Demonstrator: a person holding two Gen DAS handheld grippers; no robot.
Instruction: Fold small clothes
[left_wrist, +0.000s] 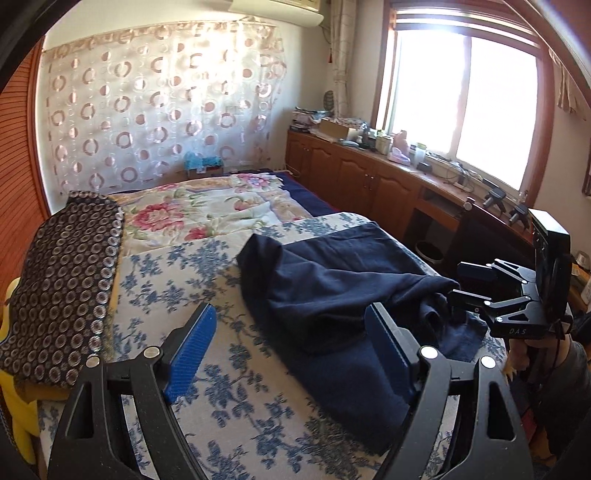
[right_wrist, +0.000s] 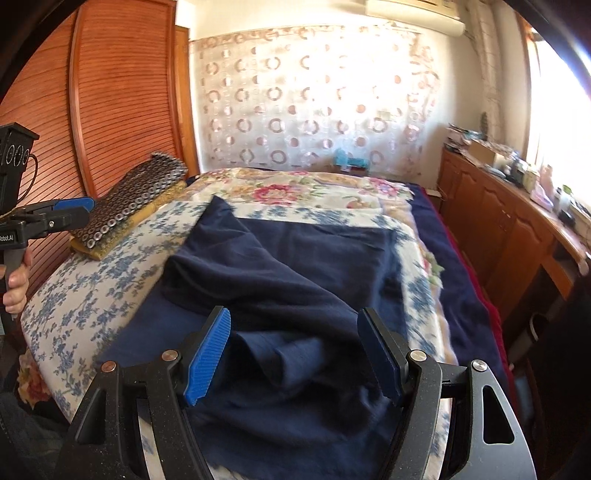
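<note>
Navy garment (right_wrist: 280, 280) lay rumpled, half-folded on the bed (left_wrist: 177, 288). Left gripper (left_wrist: 291, 350) and right gripper (right_wrist: 295, 354) both stood wide, empty, over its near edge, likely lining up for a fold.

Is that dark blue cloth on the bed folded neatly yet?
Not yet. The cloth lies rumpled, one flap thrown loosely over, bunched near the open right gripper.
</note>
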